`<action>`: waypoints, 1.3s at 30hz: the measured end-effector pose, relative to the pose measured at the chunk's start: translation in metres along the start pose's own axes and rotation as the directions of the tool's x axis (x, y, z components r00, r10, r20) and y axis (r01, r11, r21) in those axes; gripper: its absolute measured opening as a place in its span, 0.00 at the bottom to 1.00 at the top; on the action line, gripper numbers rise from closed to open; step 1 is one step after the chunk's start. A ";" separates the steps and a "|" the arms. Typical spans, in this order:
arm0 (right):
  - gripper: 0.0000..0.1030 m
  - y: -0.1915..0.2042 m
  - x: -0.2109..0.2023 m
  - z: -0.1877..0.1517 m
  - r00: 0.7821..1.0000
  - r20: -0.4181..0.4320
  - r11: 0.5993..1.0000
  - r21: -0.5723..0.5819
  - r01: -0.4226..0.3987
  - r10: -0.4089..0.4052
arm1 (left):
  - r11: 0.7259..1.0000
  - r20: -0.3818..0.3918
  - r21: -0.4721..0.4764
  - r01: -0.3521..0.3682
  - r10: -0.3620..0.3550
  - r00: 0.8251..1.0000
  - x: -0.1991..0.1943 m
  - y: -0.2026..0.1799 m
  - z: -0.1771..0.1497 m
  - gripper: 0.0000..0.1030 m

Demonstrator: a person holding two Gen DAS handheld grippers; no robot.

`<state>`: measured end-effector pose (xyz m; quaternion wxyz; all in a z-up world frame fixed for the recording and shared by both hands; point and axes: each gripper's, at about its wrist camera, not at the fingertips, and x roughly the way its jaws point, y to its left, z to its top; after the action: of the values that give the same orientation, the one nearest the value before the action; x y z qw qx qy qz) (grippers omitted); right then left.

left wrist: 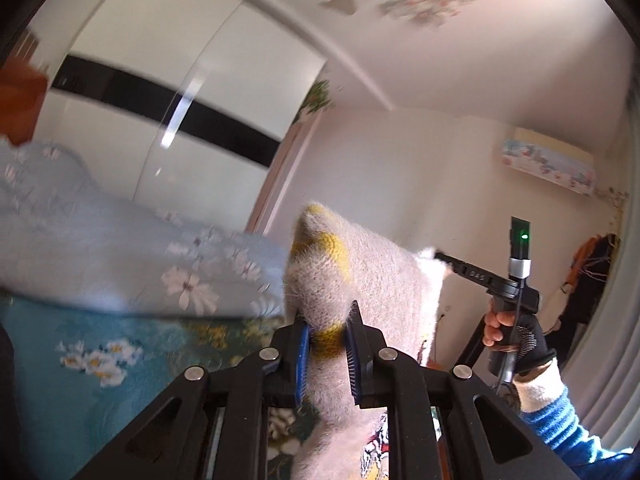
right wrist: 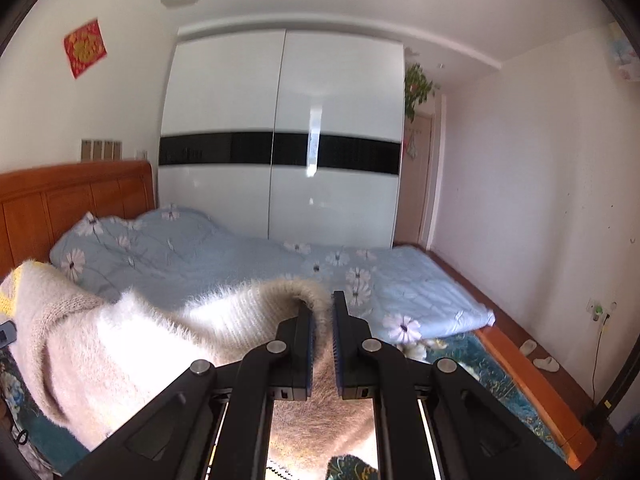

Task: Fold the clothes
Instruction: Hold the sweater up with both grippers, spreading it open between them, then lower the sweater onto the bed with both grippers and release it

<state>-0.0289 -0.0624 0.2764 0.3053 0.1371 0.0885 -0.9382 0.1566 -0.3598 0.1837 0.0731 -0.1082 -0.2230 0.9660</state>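
Left wrist view shows the left gripper (left wrist: 329, 340) clamped on a fuzzy cream sweater (left wrist: 372, 280), its blue-padded fingers (left wrist: 354, 344) pinching a yellow knitted band of the garment between them. From the jaws the sweater rises toward 12 o'clock into a peaked fold and also hangs down toward 6 o'clock between the gripper's black arms. At about 3 o'clock the person's right hand (left wrist: 516, 340), in a dark glove with a blue-striped sleeve, holds the handle of the right gripper, whose tip reaches toward 9 o'clock and meets the far edge of the sweater. A light blue floral quilt (left wrist: 120, 252) lies at 9 o'clock, behind and beside the garment, with a teal flowered bedsheet (left wrist: 80, 380) below it.

Right wrist view has the right gripper (right wrist: 322, 340) closed on the sweater (right wrist: 140, 344) too: the jaws stand almost together with a thin edge of the fuzzy knit pinched between the pads. The garment spreads from the jaws toward 9 o'clock in a sagging span, lifted above the bed, its yellow-trimmed end high at the left edge. More of it hangs beneath the gripper at 6 o'clock. Beyond it, at 12 o'clock, stands a white wardrobe (right wrist: 280, 140) with a black band, and an orange wooden headboard (right wrist: 72, 200) sits at 10 o'clock.
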 end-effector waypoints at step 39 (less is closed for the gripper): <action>0.08 0.051 0.454 -0.230 0.785 -0.617 0.991 0.131 0.029 0.058 | 0.786 -0.430 -0.353 -0.508 0.346 0.834 0.230 0.338 -0.144 0.17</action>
<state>-0.3039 -0.2948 -0.0869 0.2567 0.4581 0.1200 -0.8425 -0.0618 -0.5572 -0.1340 -0.1406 -0.3365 -0.3944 0.8434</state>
